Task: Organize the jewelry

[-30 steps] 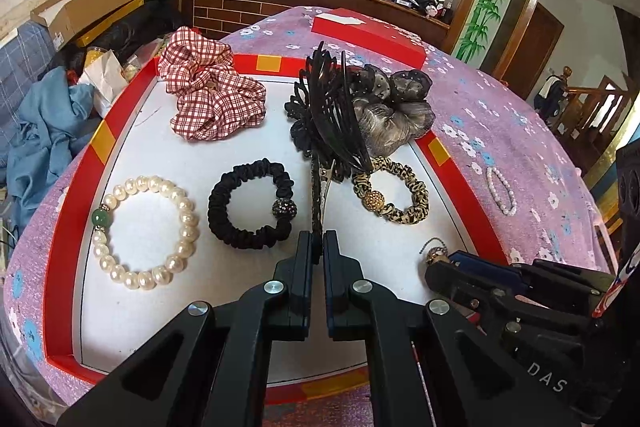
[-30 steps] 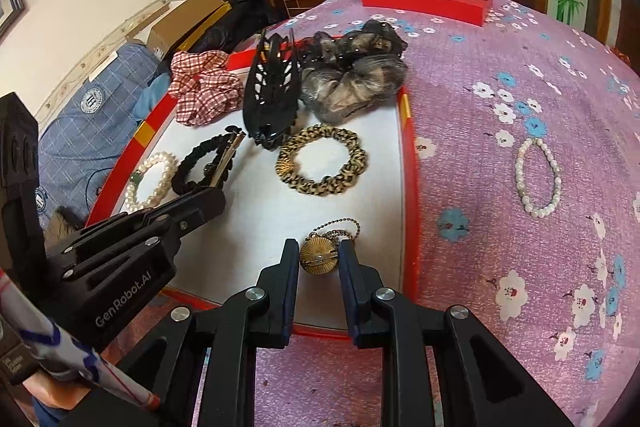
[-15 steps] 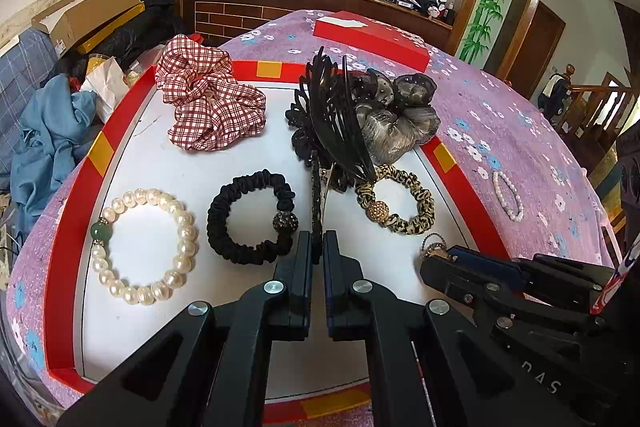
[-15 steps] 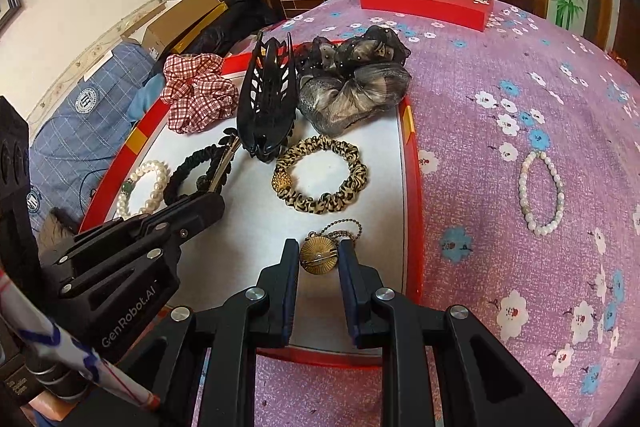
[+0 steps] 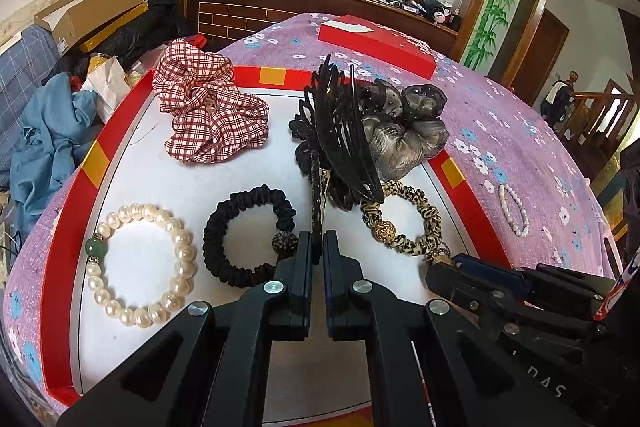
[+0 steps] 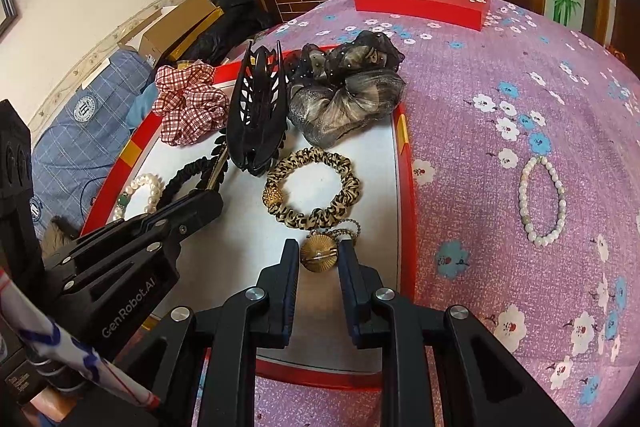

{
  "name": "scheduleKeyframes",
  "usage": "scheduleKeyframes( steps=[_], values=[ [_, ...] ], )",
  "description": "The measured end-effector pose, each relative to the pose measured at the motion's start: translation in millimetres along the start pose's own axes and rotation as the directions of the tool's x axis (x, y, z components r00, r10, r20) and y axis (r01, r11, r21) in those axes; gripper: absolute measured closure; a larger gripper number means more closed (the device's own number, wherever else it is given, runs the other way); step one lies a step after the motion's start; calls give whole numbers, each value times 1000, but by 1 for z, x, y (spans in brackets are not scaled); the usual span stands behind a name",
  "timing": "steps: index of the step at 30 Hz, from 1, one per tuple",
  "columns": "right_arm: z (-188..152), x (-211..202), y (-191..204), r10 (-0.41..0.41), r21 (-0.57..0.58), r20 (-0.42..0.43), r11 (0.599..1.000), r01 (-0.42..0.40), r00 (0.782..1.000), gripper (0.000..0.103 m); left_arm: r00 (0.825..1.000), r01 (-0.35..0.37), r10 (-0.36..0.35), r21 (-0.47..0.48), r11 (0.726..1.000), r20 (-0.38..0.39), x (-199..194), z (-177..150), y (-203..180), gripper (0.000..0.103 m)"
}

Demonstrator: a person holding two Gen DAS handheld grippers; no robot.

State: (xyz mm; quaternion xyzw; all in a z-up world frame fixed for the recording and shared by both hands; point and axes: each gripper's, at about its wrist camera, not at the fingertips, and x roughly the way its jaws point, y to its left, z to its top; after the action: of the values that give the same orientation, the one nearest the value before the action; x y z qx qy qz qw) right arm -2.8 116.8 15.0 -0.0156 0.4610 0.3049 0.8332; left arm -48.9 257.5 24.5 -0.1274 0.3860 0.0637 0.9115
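Note:
My left gripper (image 5: 316, 251) is shut on the thin stem of a black flower hair clip (image 5: 316, 187) over the white tray (image 5: 248, 163) with a red rim. My right gripper (image 6: 319, 255) is shut on a gold round brooch (image 6: 319, 254) with a chain, at the tray's front right. On the tray lie a pearl bracelet (image 5: 138, 263), a black scrunchie (image 5: 246, 235), a leopard hair tie (image 5: 404, 223), a black claw clip (image 5: 344, 131), a checked scrunchie (image 5: 208, 115) and a grey organza scrunchie (image 5: 404, 131).
A small pearl bracelet (image 6: 542, 201) lies on the purple flowered cloth (image 6: 500, 87) right of the tray. A red box (image 6: 420, 5) sits at the table's far side. Boxes and blue fabric (image 5: 36, 131) lie off the left edge.
Both grippers have moved a little forward over the tray, the brooch now near the leopard hair tie. Both grips are unchanged.

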Motion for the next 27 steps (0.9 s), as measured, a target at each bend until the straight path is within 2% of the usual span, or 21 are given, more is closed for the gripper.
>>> scheduleKeyframes(
  steps=[8, 13, 14, 17, 23, 27],
  values=[
    [-4, -18, 2, 2, -5, 29, 1000, -2, 1000, 80, 1000, -4, 4, -17, 1000, 16, -7, 0, 2, 98],
    [-7, -44, -2, 9, 2, 72, 1000, -9, 997, 73, 1000, 0, 1, -20, 1000, 20, -17, -3, 2, 98],
    [-8, -48, -3, 10, 5, 81, 1000, -10, 997, 71, 1000, 5, -5, -23, 1000, 24, -21, -3, 3, 94],
    [-12, -67, -9, 12, 16, 115, 1000, -14, 993, 66, 999, 6, -5, -28, 1000, 44, -32, -4, 4, 73],
    [-25, -104, -34, -1, 70, 174, 997, -11, 985, 60, 997, 10, -8, -31, 999, 77, -59, -12, 8, 72],
    [-42, -123, -50, -16, 97, 196, 995, -4, 980, 52, 992, -12, 17, -39, 999, 123, -84, -28, 19, 59]
  ],
)
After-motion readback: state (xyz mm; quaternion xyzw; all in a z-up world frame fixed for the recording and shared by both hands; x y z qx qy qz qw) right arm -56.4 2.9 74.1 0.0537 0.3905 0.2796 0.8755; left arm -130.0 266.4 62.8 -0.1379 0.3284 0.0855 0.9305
